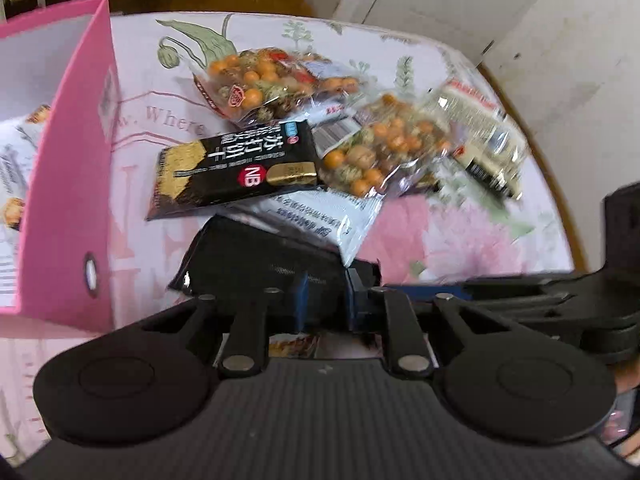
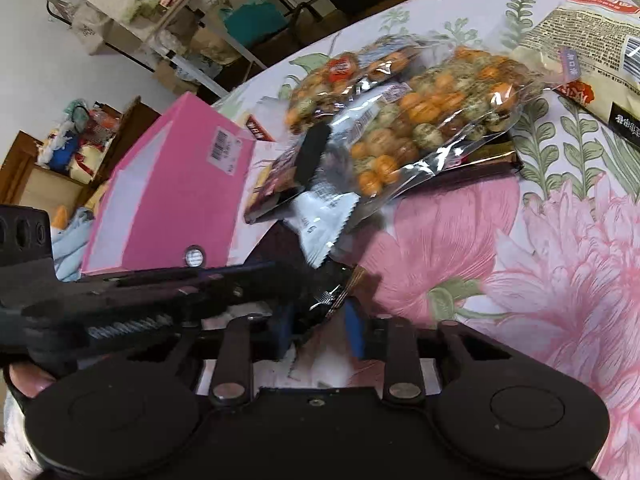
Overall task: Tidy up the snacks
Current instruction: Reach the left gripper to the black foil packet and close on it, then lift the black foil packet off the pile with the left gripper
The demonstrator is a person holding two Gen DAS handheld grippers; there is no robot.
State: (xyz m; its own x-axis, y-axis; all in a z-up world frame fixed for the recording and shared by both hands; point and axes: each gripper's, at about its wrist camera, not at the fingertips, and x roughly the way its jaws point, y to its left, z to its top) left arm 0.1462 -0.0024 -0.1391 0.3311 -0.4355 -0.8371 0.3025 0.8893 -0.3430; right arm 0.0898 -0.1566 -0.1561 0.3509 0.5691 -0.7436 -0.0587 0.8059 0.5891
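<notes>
Both grippers meet on one thing; a flat, glossy black foil snack packet [image 1: 260, 268] lies at the near edge of the pile on the pale tablecloth printed with pink flowers [image 2: 520, 240], its long axis running roughly across the left wrist view; the left gripper [image 1: 348, 300] has its blue-padded jaws drawn together on the packet's near right corner, and the right gripper [image 2: 320, 320] pinches the same packet's crinkled end between its own blue pads, so neither hand is nearer than the other. The open pink cardboard box [image 1: 72, 160] stands just to the left of the pile, the packet lying between it and the jaws' line of reach, so the lift would go leftward, I judge. A white sachet [image 1: 332, 216] and a black cracker packet with gold print [image 1: 236, 168] overlap the packet's far side; how much they pin it is hidden; the pad contact is partly covered by crumpled foil, and the clear bags of orange and green coated nuts [image 1: 380, 152] are motion-blurred.
</notes>
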